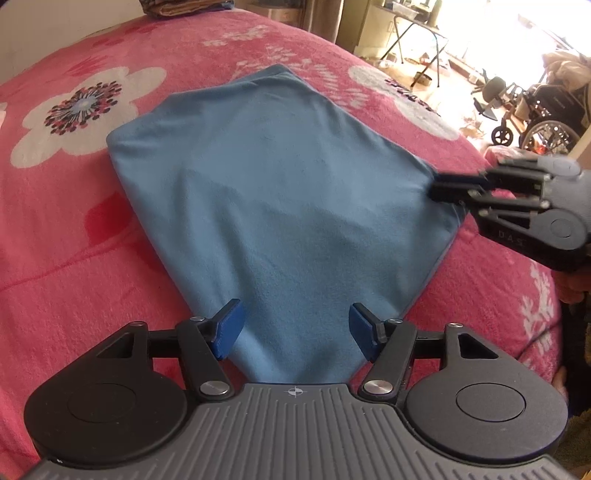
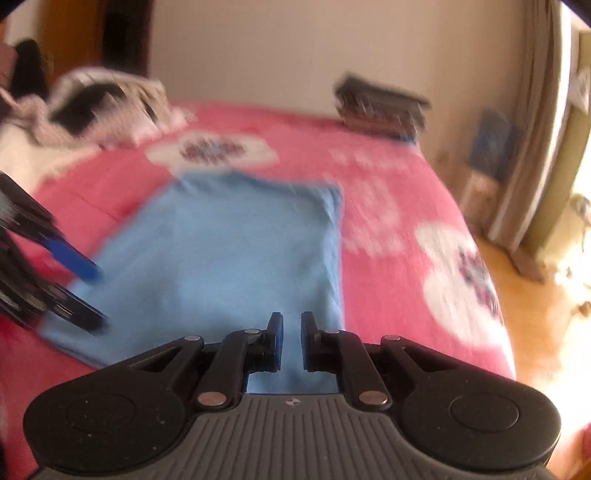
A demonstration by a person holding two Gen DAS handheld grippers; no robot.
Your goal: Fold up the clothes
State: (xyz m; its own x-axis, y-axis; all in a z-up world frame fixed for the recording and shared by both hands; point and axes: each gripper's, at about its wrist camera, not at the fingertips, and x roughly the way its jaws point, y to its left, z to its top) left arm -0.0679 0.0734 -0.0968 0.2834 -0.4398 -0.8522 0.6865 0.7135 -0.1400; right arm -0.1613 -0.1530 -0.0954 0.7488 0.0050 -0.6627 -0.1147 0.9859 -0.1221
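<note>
A blue cloth [image 1: 280, 192], folded into a flat rectangle, lies on a pink flowered blanket [image 1: 66, 229]. My left gripper [image 1: 295, 328] hangs open over the cloth's near corner, its blue pads wide apart and not pressing on the fabric. In the right wrist view the left gripper [image 2: 88, 291] enters from the left over the cloth [image 2: 229, 251]. My right gripper [image 1: 441, 188] reaches in from the right, its tips at the cloth's right corner. Seen from its own camera, the right gripper [image 2: 291, 339] has its jaws almost together, and I see no fabric pinched between them.
A heap of black and white clothes [image 2: 107, 107] lies at the bed's back left. A folded stack [image 2: 380, 107] sits at the back edge by the wall. Beyond the bed's right edge are wooden floor [image 2: 535, 332], a wheelchair [image 1: 546, 122] and a folding table [image 1: 417, 33].
</note>
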